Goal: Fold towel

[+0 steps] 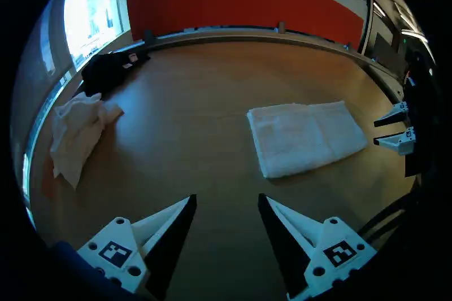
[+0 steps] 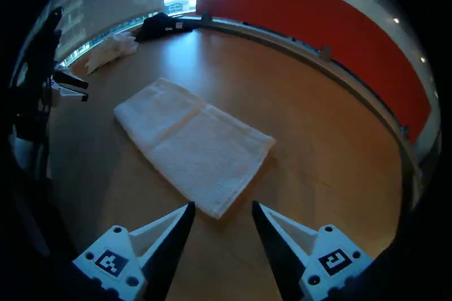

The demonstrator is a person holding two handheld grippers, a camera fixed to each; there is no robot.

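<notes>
Both standing apart, my right gripper (image 2: 222,204) sits nearest the folded towel (image 2: 192,143), whose long axis runs away toward my left gripper (image 1: 227,196).

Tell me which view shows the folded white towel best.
The right gripper view. The folded towel lies close and large in the middle of the picture, with its whole outline and crease plain. The left gripper view shows it smaller and farther off, toward the right side.
</notes>
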